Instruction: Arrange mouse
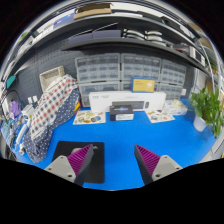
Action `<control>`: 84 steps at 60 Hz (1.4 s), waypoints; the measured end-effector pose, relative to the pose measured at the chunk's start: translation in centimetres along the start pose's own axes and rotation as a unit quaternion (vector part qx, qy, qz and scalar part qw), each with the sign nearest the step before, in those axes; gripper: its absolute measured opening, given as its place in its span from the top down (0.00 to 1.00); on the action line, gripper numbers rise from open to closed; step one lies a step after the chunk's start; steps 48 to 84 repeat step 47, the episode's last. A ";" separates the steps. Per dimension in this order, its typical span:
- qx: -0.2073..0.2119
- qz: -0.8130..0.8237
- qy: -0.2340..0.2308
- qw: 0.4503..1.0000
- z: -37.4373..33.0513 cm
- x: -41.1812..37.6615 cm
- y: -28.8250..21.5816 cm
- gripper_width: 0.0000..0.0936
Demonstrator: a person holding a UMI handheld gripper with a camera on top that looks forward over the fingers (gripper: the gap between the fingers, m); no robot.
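My gripper point(113, 163) is open and empty above a blue table point(125, 140). Its two magenta pads point(81, 157) stand wide apart. A black mouse pad point(93, 157) lies on the table under and beside the left finger. No mouse shows in this view.
A black box point(122, 111) sits at the back middle of the table, in front of a white unit point(124, 99). Flat printed cards point(88, 118) lie either side of it. A chair with a checked cloth point(48, 115) stands at the left. A green plant point(207, 108) stands at the right.
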State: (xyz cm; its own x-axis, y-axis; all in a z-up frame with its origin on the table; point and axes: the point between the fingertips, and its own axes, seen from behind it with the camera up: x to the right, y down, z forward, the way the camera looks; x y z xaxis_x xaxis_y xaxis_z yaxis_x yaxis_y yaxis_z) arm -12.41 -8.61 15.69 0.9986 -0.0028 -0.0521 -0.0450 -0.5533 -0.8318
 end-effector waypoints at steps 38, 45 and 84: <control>0.026 -0.018 -0.016 0.999 -8.3 17.9 1.9 0.12; 0.025 -0.018 -0.016 0.999 -8.5 18.6 2.2 0.12; 0.025 -0.017 -0.018 0.999 -8.6 18.7 2.3 0.12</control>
